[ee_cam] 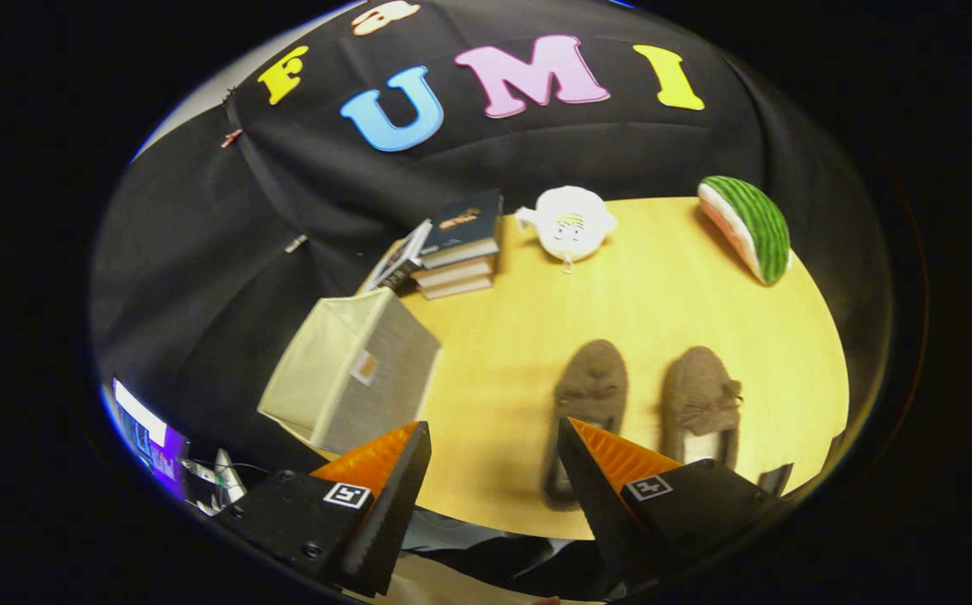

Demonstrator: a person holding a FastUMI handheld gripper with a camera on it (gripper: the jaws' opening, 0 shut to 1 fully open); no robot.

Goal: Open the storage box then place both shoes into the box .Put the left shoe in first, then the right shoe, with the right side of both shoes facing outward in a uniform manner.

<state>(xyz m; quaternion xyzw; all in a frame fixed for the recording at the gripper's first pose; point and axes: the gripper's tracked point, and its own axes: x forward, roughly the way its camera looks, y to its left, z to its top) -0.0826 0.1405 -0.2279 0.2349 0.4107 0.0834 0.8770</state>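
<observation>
The claw [494, 437] hangs above the near edge of the table with its jaws spread wide and nothing between them; bare tabletop shows in the gap. The tip of the right finger overlaps the heel end of the nearer brown slipper [591, 395], though the claw looks to be well above it, not touching. The second slipper [700, 403], the one with a small bow, lies just beside the first, further to the right, both toes pointing away from the claw.

The storage box [351, 370], a pale fabric cube with a lid, stands ahead and to the left of the left finger, at the table's left edge, turned at an angle. Its lid looks closed, so opening it seems to be the step in hand. To do that well, I would swing the claw left and come in low at the lid's nearest free edge, pinch only the flap, and lift in an arc away from the hinge side. The box is soft and light, so a hard pull may drag or tip it off the edge.

The round table [637, 311] is pale yellow wood. Beyond the box sits a stack of books [460, 244]; beyond the slippers, a white plush toy [570, 223] and, far right, a plush watermelon slice [750, 227]. Black cloth walls close the booth.
</observation>
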